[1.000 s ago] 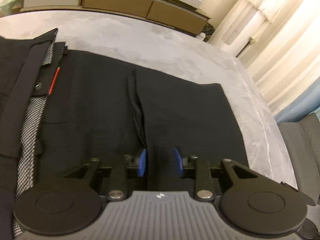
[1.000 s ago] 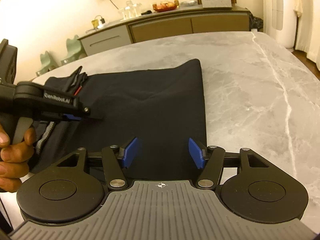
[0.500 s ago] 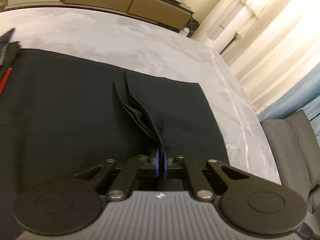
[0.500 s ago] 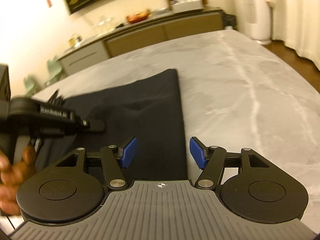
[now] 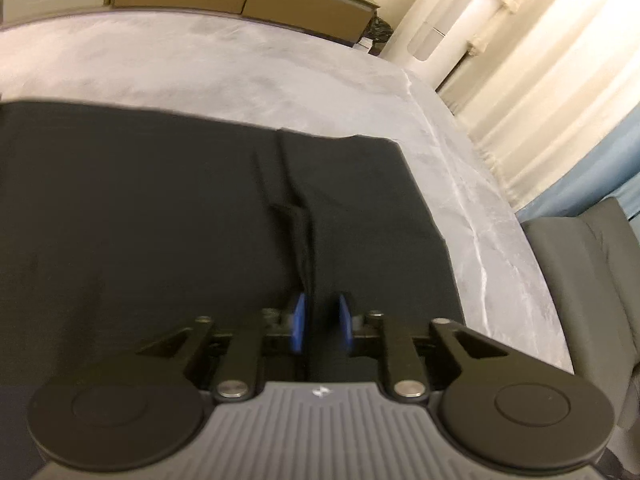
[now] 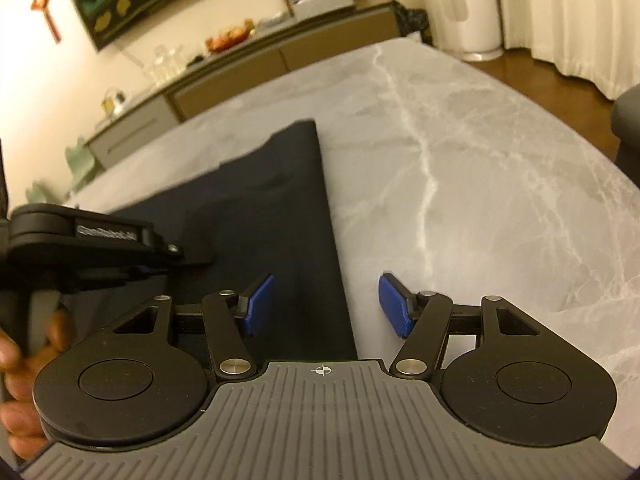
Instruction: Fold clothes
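Black trousers (image 5: 160, 220) lie flat on the grey marble table (image 5: 240, 60). A raised crease runs down the cloth to my left gripper (image 5: 322, 312). Its jaws are opening, the blue pads (image 5: 299, 320) a little apart with cloth loose between them. In the right wrist view the trousers (image 6: 272, 208) end in a straight right edge. My right gripper (image 6: 326, 300) stands open low over that edge, one pad over cloth and the other over bare table (image 6: 460, 160). The left gripper (image 6: 176, 256) reaches in from the left, held by a hand (image 6: 24, 380).
A long sideboard (image 6: 280, 56) with jars, fruit and a basket stands behind the table. A grey chair (image 5: 580, 280) sits at the table's right side, with pale curtains (image 5: 540, 80) beyond. Bare marble lies right of the trousers.
The left gripper slid right along the trousers, pinched up a ridge of cloth, then parted its pads again. The waistband left its view. The right gripper rolled and shifted right, over the trousers' edge.
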The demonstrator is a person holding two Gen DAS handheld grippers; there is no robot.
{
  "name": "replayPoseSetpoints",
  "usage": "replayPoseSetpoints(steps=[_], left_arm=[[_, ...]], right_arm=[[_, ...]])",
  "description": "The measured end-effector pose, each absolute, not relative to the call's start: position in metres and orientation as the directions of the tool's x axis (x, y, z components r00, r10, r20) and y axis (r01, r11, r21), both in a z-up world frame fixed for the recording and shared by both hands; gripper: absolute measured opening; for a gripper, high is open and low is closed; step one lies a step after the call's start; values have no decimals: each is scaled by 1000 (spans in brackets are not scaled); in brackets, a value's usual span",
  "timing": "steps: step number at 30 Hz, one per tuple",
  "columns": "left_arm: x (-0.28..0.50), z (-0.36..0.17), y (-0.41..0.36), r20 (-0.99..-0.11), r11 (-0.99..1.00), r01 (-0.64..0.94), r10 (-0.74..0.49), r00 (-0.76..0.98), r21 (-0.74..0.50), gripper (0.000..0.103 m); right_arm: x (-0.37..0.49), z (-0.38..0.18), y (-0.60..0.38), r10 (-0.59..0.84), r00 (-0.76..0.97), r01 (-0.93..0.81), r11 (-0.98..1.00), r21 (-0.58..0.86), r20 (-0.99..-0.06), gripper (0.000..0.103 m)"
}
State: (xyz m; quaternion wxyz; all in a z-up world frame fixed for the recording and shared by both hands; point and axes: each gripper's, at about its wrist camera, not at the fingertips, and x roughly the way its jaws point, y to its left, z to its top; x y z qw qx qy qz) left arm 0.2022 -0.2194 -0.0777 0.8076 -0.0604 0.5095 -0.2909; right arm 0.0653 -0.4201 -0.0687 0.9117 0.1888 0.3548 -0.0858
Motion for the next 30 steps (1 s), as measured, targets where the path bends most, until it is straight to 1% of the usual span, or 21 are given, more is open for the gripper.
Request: replayPoseSetpoints(steps=[1, 2, 3, 4, 5, 6, 7, 8, 9, 11, 12, 13, 14, 15, 16, 19, 21, 23, 26, 28, 30], left_arm=[[201, -74, -215, -789, 820, 418, -533, 307, -391, 32], [199, -65, -210, -783, 824, 430, -525, 333, -369, 36], [196, -56, -205, -774, 830, 441, -514, 369, -341, 45], [195, -44, -204, -760, 835, 450, -507, 406, -316, 53], [195, -33, -206, -746, 831, 464, -513, 425, -307, 58], [195, -23, -209, -731, 824, 479, -522, 440, -301, 66], [196, -15, -217, -722, 808, 503, -543, 429, -308, 74], [197, -8, -226, -715, 787, 528, -565, 412, -318, 79], [199, -6, -238, -719, 763, 557, -584, 377, -327, 88], [204, -14, -267, -746, 704, 619, -608, 273, -347, 90], [206, -21, -279, -768, 705, 627, -587, 254, -332, 89], [208, -29, -289, -793, 714, 629, -558, 245, -308, 77], [211, -36, -294, -809, 718, 630, -539, 234, -295, 61], [213, -44, -298, -824, 721, 632, -522, 223, -285, 19], [216, -47, -294, -828, 726, 623, -517, 216, -291, 10], [219, -35, -253, -771, 715, 606, -586, 248, -349, 7], [220, -23, -218, -732, 714, 586, -621, 279, -383, 7], [222, -16, -172, -709, 733, 555, -626, 323, -394, 7], [229, -29, -116, -731, 787, 487, -577, 365, -379, 7], [236, -46, -92, -765, 827, 431, -527, 371, -361, 7], [240, -64, -78, -794, 852, 397, -487, 365, -340, 7]], right_arm=[[66, -69, -416, -32, 731, 282, 924, 259, -682, 63], [66, -69, -412, -40, 728, 274, 932, 237, -684, 58], [66, -69, -408, -48, 726, 261, 942, 210, -686, 33], [66, -68, -403, -60, 725, 246, 953, 177, -687, 22], [66, -68, -398, -71, 723, 230, 963, 143, -687, 13], [65, -66, -391, -94, 727, 213, 973, 93, -680, 5], [63, -63, -383, -131, 737, 196, 980, 24, -663, 5], [61, -60, -373, -166, 750, 179, 983, -45, -641, 5], [59, -57, -364, -189, 764, 162, 982, -99, -617, 4], [53, -52, -348, -201, 790, 127, 978, -166, -579, 4], [50, -50, -341, -193, 806, 104, 977, -188, -559, 4], [46, -48, -333, -179, 823, 77, 975, -206, -539, 4], [44, -47, -327, -168, 835, 56, 973, -222, -524, 4], [42, -46, -323, -161, 841, 43, 971, -233, -516, 4], [41, -46, -320, -154, 845, 31, 970, -241, -512, 4], [42, -41, -313, -114, 859, 1, 975, -222, -499, 4], [41, -32, -304, -66, 879, -31, 980, -195, -471, 4], [40, -21, -285, 5, 897, -89, 981, -170, -442, 4], [48, -16, -249, 100, 891, -174, 976, -131, -443, 4], [60, -23, -223, 145, 868, -221, 969, -108, -475, 4], [71, -39, -196, 164, 839, -263, 957, -123, -518, 5]])
